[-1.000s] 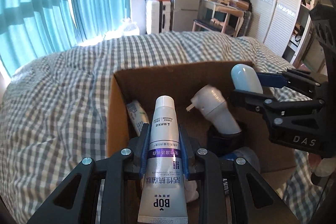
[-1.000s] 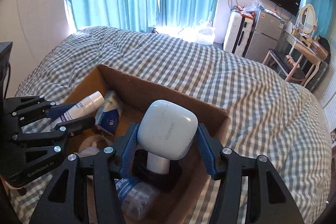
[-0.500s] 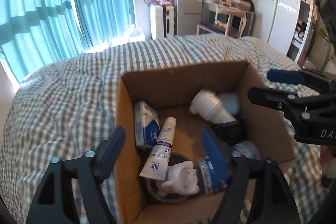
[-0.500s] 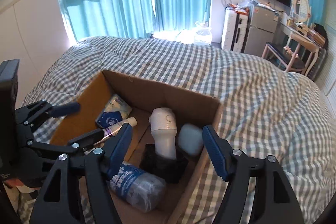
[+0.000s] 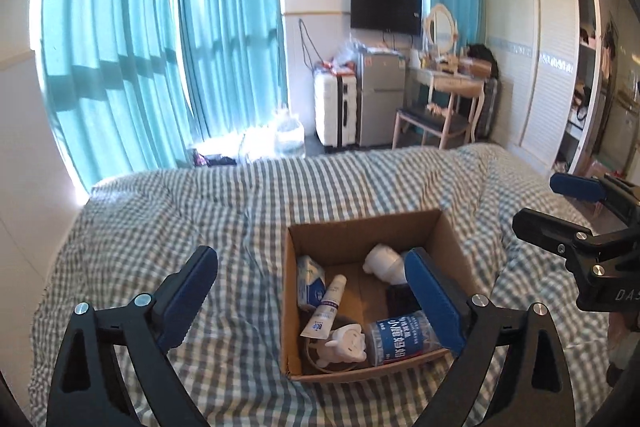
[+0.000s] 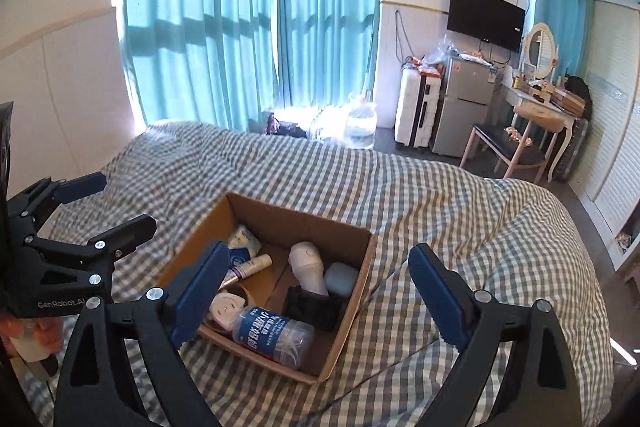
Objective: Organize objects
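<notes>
On the bed (image 5: 168,227): box (image 5: 452,239) holding toothpaste (image 5: 325,309), bottle (image 5: 400,337), earbud case (image 6: 340,278), massager (image 6: 307,267). Left gripper (image 5: 310,297) and right gripper (image 6: 318,297) both spread wide, holding nothing

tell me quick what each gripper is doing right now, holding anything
Left gripper: open, holding nothing, above the box.
Right gripper: open, holding nothing, above the same box.
</notes>
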Available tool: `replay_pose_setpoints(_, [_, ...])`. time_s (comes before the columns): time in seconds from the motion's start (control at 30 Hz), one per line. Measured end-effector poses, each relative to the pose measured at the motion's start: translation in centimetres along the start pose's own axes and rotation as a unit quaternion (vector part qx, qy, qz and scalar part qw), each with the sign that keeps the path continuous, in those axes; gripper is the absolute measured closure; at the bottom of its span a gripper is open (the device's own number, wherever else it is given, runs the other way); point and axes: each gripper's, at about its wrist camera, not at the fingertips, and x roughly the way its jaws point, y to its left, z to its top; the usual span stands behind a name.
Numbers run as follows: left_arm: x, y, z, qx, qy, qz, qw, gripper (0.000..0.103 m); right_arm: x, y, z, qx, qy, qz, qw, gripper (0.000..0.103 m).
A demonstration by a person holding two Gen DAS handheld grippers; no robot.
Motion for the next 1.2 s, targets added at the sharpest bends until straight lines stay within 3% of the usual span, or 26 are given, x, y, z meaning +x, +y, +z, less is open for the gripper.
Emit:
replay_pose_setpoints(0.67, [-11.7, -0.2, 0.9, -0.019, -0.088, 0.031, 0.9954, 0.0, -12.8, 2.7, 0.7, 0.007, -0.097, -0.041, 0.994, 0.003])
replay_pose_setpoints(0.87, [-12.7, -1.0, -1.0, -0.02, -0.099, 0.044, 0.9939, 0.0, -14.0, 2.4, -1.4, 0.026, -0.109, -0.017, 0.994, 0.002])
replay_pose_setpoints(1.2, [-13.6, -2.9, -4.4, -0.023, -0.132, 0.025, 0.9906, 0.0, -13.8, 0.6, -6.4, 0.032, -0.125, -0.056, 0.99, 0.002])
